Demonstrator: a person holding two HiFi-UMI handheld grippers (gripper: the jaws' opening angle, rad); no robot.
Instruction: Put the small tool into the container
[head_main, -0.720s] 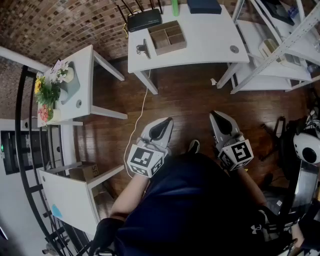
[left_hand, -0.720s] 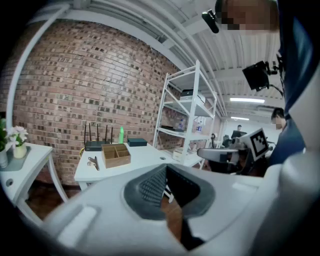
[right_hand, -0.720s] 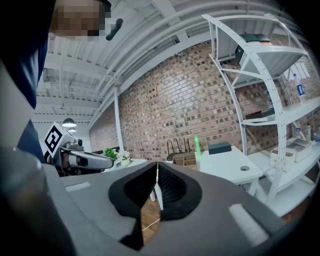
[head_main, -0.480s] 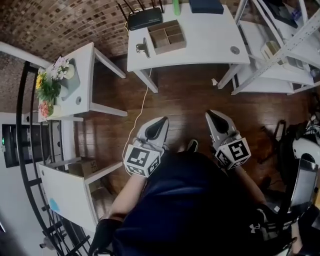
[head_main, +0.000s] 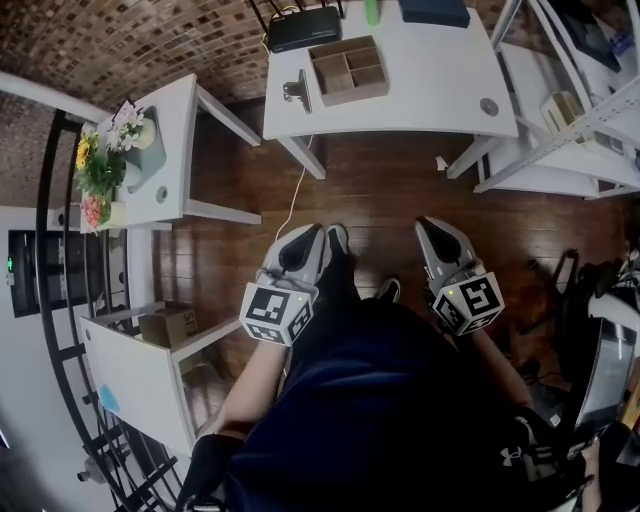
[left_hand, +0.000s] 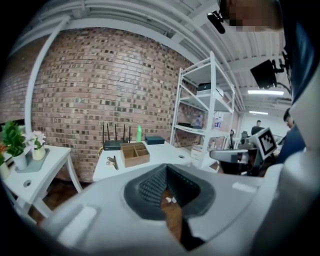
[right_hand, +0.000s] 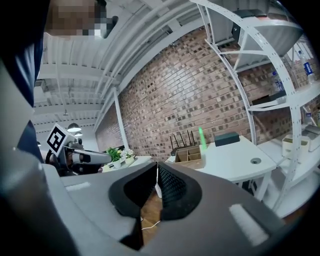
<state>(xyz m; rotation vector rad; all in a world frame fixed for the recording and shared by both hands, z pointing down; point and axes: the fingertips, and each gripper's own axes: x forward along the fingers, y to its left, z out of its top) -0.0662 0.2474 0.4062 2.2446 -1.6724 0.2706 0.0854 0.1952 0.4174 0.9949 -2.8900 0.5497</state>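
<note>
Approaching is the step in hand, as I judge; nothing is picked up yet. The left gripper (head_main: 312, 234) hangs over the wooden floor (head_main: 380, 190), its jaws pressed together with nothing between them. Well ahead, the small tool (head_main: 297, 91) lies on the white table (head_main: 430, 95), just left of the compartmented wooden container (head_main: 349, 69). The right gripper (head_main: 428, 225) is likewise closed and empty. Next, one gripper must reach the table, spread its jaws and close them on the tool.
</note>
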